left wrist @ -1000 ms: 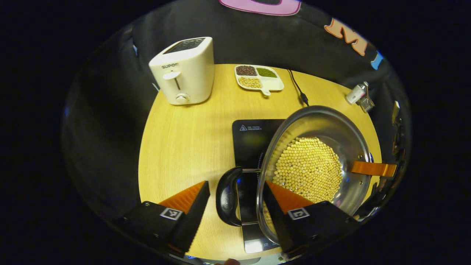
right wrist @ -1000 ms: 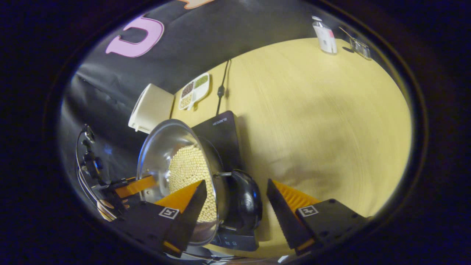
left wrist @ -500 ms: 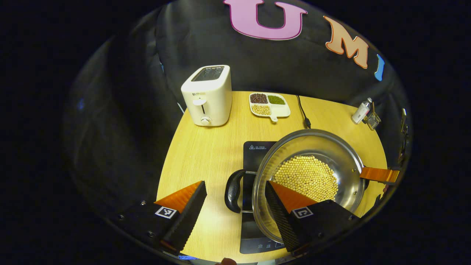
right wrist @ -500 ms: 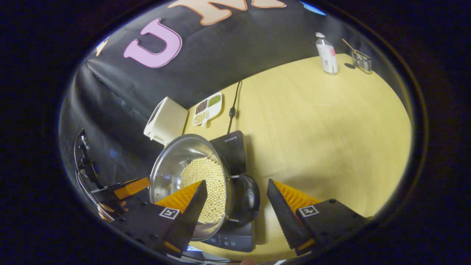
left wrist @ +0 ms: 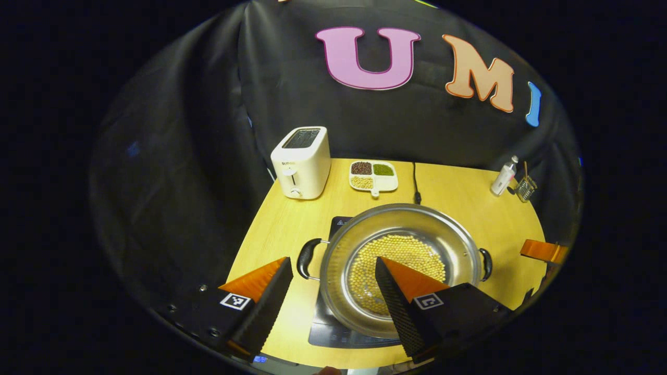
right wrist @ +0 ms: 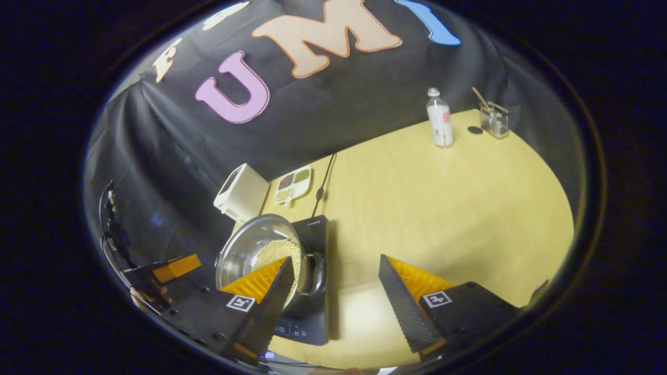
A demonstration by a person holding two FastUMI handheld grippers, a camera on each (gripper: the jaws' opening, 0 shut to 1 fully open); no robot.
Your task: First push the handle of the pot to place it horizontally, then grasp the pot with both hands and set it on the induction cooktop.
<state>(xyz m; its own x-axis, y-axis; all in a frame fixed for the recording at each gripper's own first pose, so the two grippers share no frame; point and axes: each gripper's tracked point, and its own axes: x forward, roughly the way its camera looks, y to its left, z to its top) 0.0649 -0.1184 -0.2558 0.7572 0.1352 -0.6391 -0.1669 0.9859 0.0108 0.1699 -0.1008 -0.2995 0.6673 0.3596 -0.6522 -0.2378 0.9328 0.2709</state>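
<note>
Pot (left wrist: 398, 268) of yellow beans sitting on the black induction cooktop (left wrist: 333, 330), near the table's front edge, both loop handles out to the sides and level. Left tool (left wrist: 333, 284) spread wide, empty, hovering above and short of the pot; left handle (left wrist: 306, 258) lying apart from both fingers. Right tool (right wrist: 336, 284) likewise spread and holding nothing, off the pot's right side, over bare table (right wrist: 443, 208).

Judged from this: placement looks done, release and retreat the step in hand. Best drawn straight up and back with fingers wide, clear of the handles, so nothing nudges the pot. Worth a check that the base sits fully inside the cooktop's face, since the rim overhangs the plate toward the right; a loose bean load would shift if bumped.

Surface: pale wood table, rounded, smooth. Toward the back edge, a white toaster (left wrist: 302, 162) at the left, a divided dish (left wrist: 373, 175) of beans beside it, a black cable (left wrist: 415, 183) running off the back. Toward the back right corner, a small bottle (right wrist: 439, 117) and a glass holder (right wrist: 494, 119). Black cloth wall behind.
</note>
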